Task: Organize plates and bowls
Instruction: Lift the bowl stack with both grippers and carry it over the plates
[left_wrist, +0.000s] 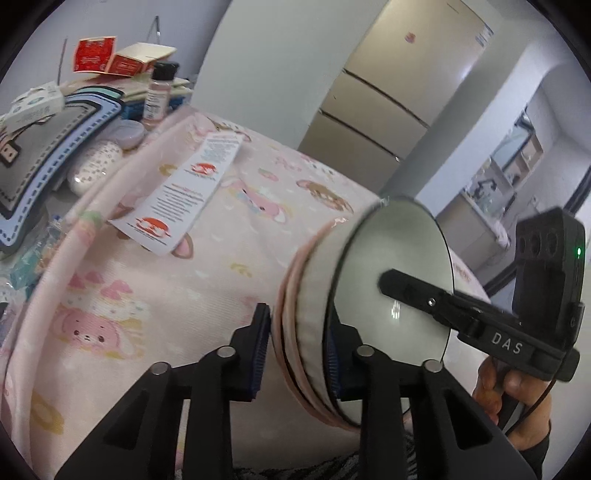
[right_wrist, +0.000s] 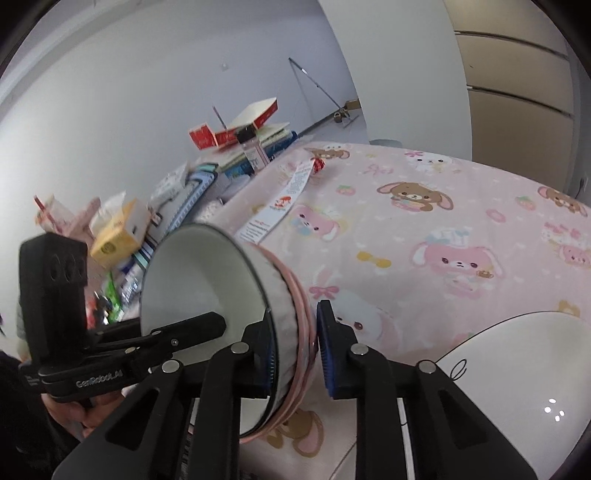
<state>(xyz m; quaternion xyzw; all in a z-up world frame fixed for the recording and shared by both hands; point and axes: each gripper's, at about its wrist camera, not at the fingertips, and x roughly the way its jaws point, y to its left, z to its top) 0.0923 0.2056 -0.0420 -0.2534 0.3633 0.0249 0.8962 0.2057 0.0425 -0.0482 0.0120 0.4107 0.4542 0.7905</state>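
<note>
A stack of bowls, a white bowl (left_wrist: 399, 266) nested in pink-rimmed ones (left_wrist: 295, 332), is held on its side above the pink cartoon tablecloth (left_wrist: 207, 280). My left gripper (left_wrist: 297, 352) straddles the stack's rim, one pad inside and one outside, jaws a little wider than the stack. My right gripper (right_wrist: 295, 362) straddles the opposite rim of the same stack (right_wrist: 207, 280) in the same way. Each gripper shows in the other's view, reaching into the bowl. A white plate (right_wrist: 517, 387) with a line drawing lies at the lower right of the right wrist view.
A printed leaflet (left_wrist: 184, 195) lies on the cloth. Clutter sits along the wall: a clear bottle (left_wrist: 159, 92), red-and-white boxes (left_wrist: 122, 59), a yellow box (right_wrist: 118, 232), a striped mat (left_wrist: 55, 147). A beige fridge (left_wrist: 388, 92) stands beyond the table.
</note>
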